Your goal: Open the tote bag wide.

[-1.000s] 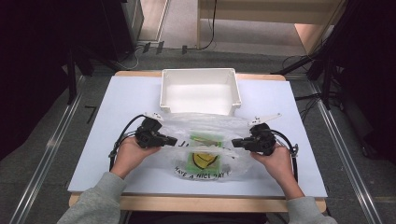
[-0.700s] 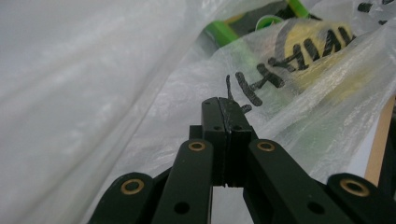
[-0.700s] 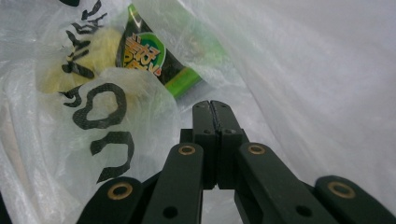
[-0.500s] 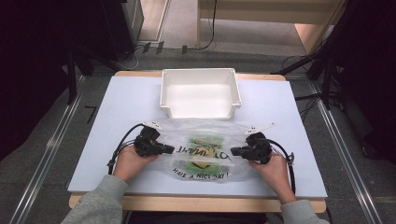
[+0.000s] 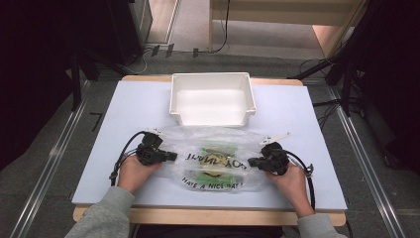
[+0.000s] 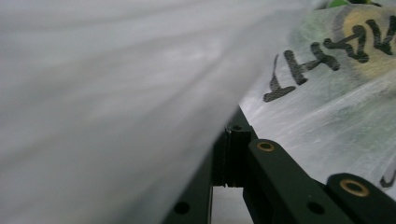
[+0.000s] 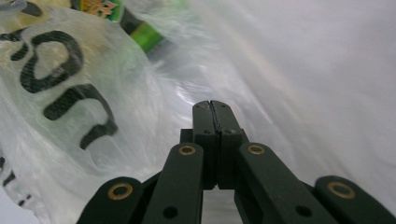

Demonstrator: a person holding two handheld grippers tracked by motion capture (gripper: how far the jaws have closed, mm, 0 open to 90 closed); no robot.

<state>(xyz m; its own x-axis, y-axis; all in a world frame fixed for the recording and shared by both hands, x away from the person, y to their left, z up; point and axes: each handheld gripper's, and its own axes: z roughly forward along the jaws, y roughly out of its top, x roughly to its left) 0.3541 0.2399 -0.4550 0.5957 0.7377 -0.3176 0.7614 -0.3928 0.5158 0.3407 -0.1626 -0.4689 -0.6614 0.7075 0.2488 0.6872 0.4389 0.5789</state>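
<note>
A clear plastic bag (image 5: 198,140) with black lettering and a yellow print lies flat on the white table (image 5: 138,109), stretched between my two grippers. A green packet (image 5: 216,150) shows through it. My left gripper (image 5: 171,156) is shut on the bag's left edge. In the left gripper view the film (image 6: 116,84) drapes over the jaws, with lettering on the bag (image 6: 327,93) beyond. My right gripper (image 5: 251,161) is shut on the right edge. The right gripper view shows the jaws pressed together (image 7: 211,112) in the film, with the green packet (image 7: 140,32) farther in.
An empty white bin (image 5: 212,77) stands just behind the bag at the table's middle back. Cables loop from both grippers beside the person's hands. The table's front edge (image 5: 208,214) lies close below the hands.
Both grippers have drawn the bag toward the near edge and moved slightly apart, so the bag now lies wider and flatter.
</note>
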